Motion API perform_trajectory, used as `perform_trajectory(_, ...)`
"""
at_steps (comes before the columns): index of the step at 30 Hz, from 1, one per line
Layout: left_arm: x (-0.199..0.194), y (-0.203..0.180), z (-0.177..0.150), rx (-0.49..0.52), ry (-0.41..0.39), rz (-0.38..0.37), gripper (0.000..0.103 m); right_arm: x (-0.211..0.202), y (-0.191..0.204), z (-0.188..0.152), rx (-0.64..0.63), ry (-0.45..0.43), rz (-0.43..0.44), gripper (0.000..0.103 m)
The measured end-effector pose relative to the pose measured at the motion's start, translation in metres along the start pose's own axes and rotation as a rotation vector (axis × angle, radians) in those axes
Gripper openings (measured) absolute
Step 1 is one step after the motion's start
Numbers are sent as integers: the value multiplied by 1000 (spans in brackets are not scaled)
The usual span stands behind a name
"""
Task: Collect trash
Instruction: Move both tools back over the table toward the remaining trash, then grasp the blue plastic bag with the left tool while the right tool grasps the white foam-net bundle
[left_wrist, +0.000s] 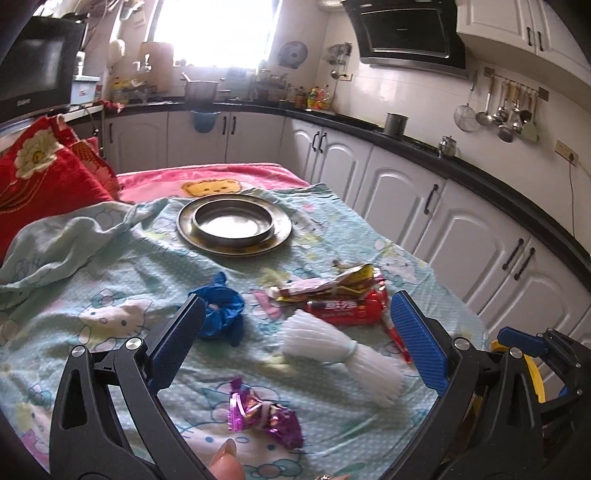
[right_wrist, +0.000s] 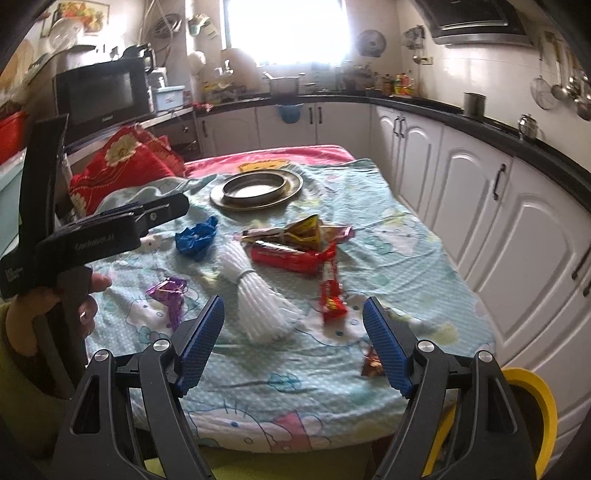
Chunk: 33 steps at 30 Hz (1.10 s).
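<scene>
Left wrist: I hold left gripper (left_wrist: 295, 343) wide over straws (left_wrist: 343, 354); center them, then squeeze. Right gripper (right_wrist: 293, 343) wide, empty.

A pale-green cartoon-cat cloth (left_wrist: 122, 273) lies ahead of the gripper, with a red wrapper (left_wrist: 347, 310), blue crumpled bag (left_wrist: 221, 314), purple foil wrapper (left_wrist: 262, 413) and white straws (left_wrist: 343, 354).
</scene>
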<state>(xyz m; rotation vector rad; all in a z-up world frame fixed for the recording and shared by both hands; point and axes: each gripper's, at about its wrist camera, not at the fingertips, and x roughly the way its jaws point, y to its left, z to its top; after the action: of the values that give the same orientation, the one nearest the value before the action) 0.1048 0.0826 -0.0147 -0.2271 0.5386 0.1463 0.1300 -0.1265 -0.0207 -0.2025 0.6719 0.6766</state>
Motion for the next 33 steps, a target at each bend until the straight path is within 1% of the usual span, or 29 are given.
perform_trajectory(7,13,29,-3,-41,25,40,92,33,11,3,-37,53,25,75)
perform_trajectory(10,22,44,-5,-68,49,54,92,48,14,5,-50,76,34,75)
perform_trajectory(17,45,70,-9,-91,89,100,92,84,22,3,-79,138,45,75)
perform_trajectory(23,69,84,-13,-116,147,106,92,104,29,-3,-84,182,51,75)
perform_trajectory(26,78,87,-17,-129,170,96,87,109,29,-7,-78,198,52,73)
perform_trajectory(27,81,87,-19,-135,178,93,84,111,28,-8,-77,204,54,69)
perform_trajectory(28,83,88,-21,-137,183,92,82,113,28,-10,-76,216,57,67)
perform_trajectory(30,85,88,-22,-140,194,87,76,115,27,-14,-71,232,59,61)
perform_trajectory(31,86,88,-23,-140,198,85,75,116,27,-15,-66,239,59,61)
perform_trajectory(33,87,88,-24,-143,198,83,69,117,26,-17,-55,244,58,60)
